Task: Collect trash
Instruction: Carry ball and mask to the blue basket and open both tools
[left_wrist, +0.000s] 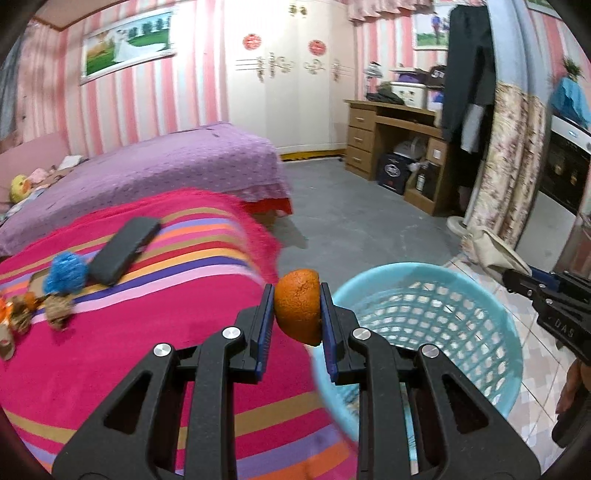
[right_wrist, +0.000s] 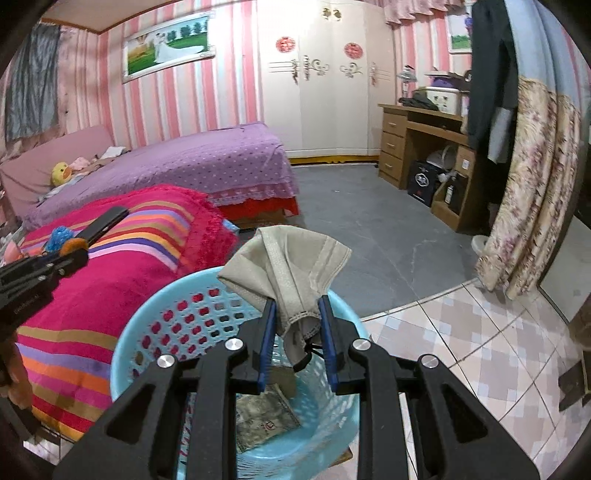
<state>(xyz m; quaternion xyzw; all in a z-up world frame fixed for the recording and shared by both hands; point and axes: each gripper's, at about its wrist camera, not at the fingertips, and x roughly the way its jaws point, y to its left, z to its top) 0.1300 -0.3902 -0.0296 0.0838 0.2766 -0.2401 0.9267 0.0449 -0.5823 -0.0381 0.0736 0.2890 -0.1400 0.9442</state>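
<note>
Striped blanket beside blue basket; left gripper clamps orange peel, right gripper pinches face mask (over basket).

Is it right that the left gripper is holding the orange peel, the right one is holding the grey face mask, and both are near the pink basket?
Not quite: the basket is light blue, not pink, as both wrist views show. The rest holds: the left gripper is shut on the orange peel, and the right gripper is shut on the grey face mask above the basket.
</note>
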